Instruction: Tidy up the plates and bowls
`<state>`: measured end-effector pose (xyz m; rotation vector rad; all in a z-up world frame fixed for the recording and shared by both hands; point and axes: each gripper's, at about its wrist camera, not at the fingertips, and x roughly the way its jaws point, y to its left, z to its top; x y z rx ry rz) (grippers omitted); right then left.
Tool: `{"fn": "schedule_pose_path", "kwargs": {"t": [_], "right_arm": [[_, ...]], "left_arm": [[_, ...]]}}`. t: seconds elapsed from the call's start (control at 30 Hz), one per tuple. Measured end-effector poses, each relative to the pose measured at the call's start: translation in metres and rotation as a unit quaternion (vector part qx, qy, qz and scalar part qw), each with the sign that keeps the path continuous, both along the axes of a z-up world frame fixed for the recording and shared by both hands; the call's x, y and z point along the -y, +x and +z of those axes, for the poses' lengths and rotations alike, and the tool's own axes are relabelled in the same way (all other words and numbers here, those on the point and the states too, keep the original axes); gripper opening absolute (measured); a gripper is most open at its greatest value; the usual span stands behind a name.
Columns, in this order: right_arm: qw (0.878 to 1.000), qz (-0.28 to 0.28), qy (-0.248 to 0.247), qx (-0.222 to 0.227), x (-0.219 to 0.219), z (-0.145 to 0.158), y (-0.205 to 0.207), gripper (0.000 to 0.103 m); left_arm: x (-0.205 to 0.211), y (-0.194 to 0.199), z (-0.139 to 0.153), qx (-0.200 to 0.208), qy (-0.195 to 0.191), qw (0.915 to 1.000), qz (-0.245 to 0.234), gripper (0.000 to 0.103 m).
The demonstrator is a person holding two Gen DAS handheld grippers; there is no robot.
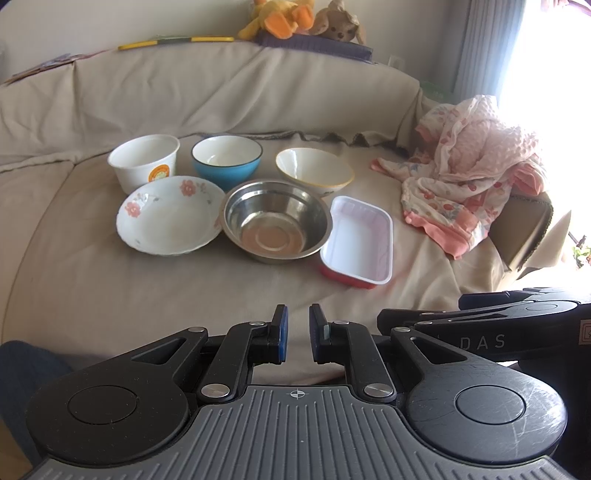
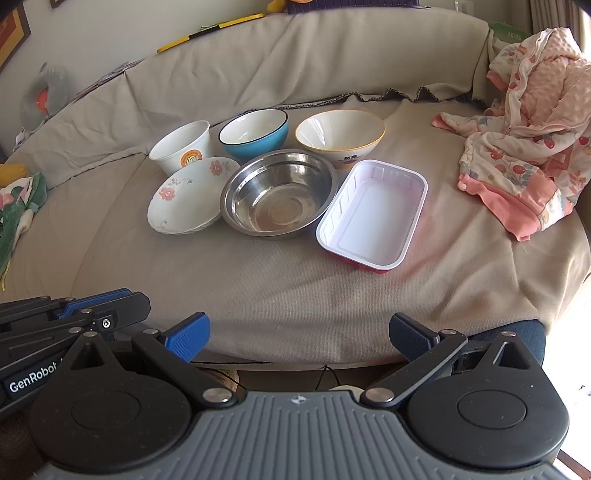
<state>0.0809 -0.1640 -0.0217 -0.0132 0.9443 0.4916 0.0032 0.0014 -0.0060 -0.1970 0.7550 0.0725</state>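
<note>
Your left claw (image 1: 298, 334) hangs over the front edge of the sofa (image 1: 147, 295) with its jaws drawn narrow, a slim gap between the blue pads, nothing between them. Your right claw (image 2: 299, 338) hangs beside it at the same front edge, jaws spread wide and holding nothing; each claw shows in the other's view at the side.

Six dishes sit in two rows in the middle of the sofa seat, well apart from both claws. In the back row, nearer the backrest, you have a white cup (image 1: 144, 162) toward the left edge, a blue bowl (image 1: 226, 159) just beside it, and a yellow-rimmed bowl (image 1: 314, 170) to the right. In the front row a flowered plate (image 1: 170, 216) lies in front of the cup, a steel bowl (image 1: 276, 219) sits in the centre, and a white tray (image 1: 357, 240) with a red underside lies toward the right edge, angled. The plate's rim touches or slips under the steel bowl's rim; from the right view it looks tucked under it. The tray sits just beside the steel bowl. All stand upright and hold nothing.

A pink garment (image 1: 472, 173) is heaped on the right end of the sofa. Stuffed toys (image 1: 303, 18) rest on top of the backrest.
</note>
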Motion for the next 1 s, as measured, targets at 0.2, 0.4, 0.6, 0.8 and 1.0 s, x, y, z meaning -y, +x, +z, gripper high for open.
{"fn": "schedule_pose_path", "kwargs": {"t": [0.2,0.4,0.6,0.8,1.0], "right_arm": [[1.0,0.001,0.001,-0.001,0.0,0.0,0.001,0.103],[1.0,0.0,0.001,0.001,0.001,0.001,0.0,0.103],[1.0,0.001,0.005,0.004,0.001,0.001,0.004,0.103],[0.999,-0.01,0.028,0.015,0.006,-0.004,0.033,0.103],[0.996,-0.004,0.074,0.047,-0.001,-0.011,0.069,0.103]], "left_arm": [[0.0,0.0,0.0,-0.001,0.0,1.0,0.0,0.015],[0.0,-0.001,-0.001,0.003,0.0,1.0,0.001,0.015],[-0.003,0.002,-0.002,0.009,-0.005,0.9999,0.001,0.015],[-0.027,0.027,-0.015,0.024,-0.053,0.9981,-0.018,0.015],[-0.062,0.074,-0.023,0.046,-0.098,0.9941,0.008,0.015]]}}
